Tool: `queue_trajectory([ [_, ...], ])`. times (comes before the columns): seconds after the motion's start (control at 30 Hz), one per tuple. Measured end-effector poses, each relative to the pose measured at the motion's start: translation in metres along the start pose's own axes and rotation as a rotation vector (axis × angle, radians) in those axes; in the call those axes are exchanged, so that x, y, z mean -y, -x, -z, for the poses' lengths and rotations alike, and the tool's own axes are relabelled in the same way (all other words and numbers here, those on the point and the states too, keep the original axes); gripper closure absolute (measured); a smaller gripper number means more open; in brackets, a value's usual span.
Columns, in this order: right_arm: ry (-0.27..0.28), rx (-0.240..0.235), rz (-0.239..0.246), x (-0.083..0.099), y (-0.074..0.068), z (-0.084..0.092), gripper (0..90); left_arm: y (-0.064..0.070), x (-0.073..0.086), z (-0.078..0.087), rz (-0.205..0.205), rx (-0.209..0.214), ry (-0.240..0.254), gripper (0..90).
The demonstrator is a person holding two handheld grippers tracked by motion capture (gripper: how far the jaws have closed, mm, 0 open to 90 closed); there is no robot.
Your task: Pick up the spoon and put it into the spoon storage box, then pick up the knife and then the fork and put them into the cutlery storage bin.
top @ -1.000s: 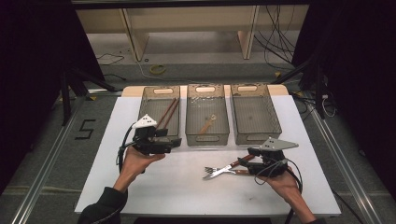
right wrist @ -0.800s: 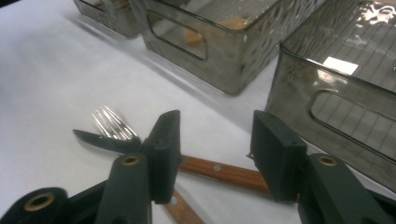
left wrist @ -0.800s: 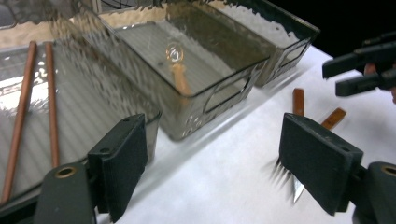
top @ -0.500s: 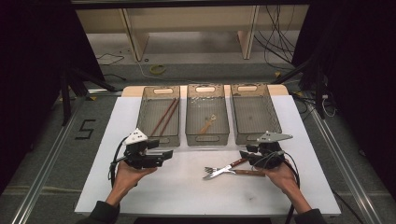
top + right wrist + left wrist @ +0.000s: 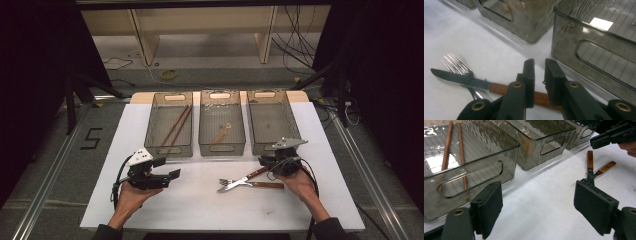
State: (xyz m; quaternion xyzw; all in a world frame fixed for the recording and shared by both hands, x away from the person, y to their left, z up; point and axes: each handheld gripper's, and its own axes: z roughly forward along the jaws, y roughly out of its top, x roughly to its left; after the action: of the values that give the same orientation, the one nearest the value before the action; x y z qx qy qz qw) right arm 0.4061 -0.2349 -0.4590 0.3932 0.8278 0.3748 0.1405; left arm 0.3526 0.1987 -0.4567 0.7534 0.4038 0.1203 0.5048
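Both hands have dropped back toward us since a second ago, and the right gripper (image 5: pixel 539 75) has just been closing its jaws around the knife's (image 5: pixel 474 82) wooden handle. In the right gripper view that handle lies between the narrowed jaws, though we can't yet say the pads press on it. The knife lies on the white table (image 5: pixel 200 210), crossed over the fork (image 5: pixel 260 184), blade toward nine o'clock from the right gripper, just in front of the three bins. Its handle angles up toward the right bin (image 5: pixel 269 122), which holds nothing we can see. At twelve o'clock sits the middle bin (image 5: pixel 222 125) with a small wooden piece, and the left bin (image 5: pixel 169 125) holds the chopsticks (image 5: pixel 175 125). Our left gripper (image 5: pixel 172 175) hovers at eight o'clock from the cutlery, jaws spread wide, gripping nothing. To do this well, we'd squeeze fully on the handle and lift straight up, so the blade doesn't drag the fork along.
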Motion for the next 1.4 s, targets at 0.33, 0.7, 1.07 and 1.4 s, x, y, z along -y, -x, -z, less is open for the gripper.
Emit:
queue_trajectory([
  [0.33, -0.035, 0.014, 0.005, -0.002, 0.007, -0.010, 88.8, 0.007, 0.006, 0.005, -0.022, 0.002, 0.010, 22.4],
  [0.7, -0.079, 0.026, 0.004, 0.000, 0.013, -0.019, 90.0, 0.013, 0.009, 0.001, -0.037, 0.009, 0.008, 22.5],
  [1.07, -0.111, 0.033, -0.008, 0.001, 0.019, -0.026, 90.0, 0.012, 0.014, 0.003, -0.027, 0.004, 0.019, 22.1],
  [1.4, -0.157, 0.011, 0.000, 0.002, 0.019, -0.026, 90.0, 0.011, 0.015, 0.004, -0.026, -0.001, 0.020, 22.2],
])
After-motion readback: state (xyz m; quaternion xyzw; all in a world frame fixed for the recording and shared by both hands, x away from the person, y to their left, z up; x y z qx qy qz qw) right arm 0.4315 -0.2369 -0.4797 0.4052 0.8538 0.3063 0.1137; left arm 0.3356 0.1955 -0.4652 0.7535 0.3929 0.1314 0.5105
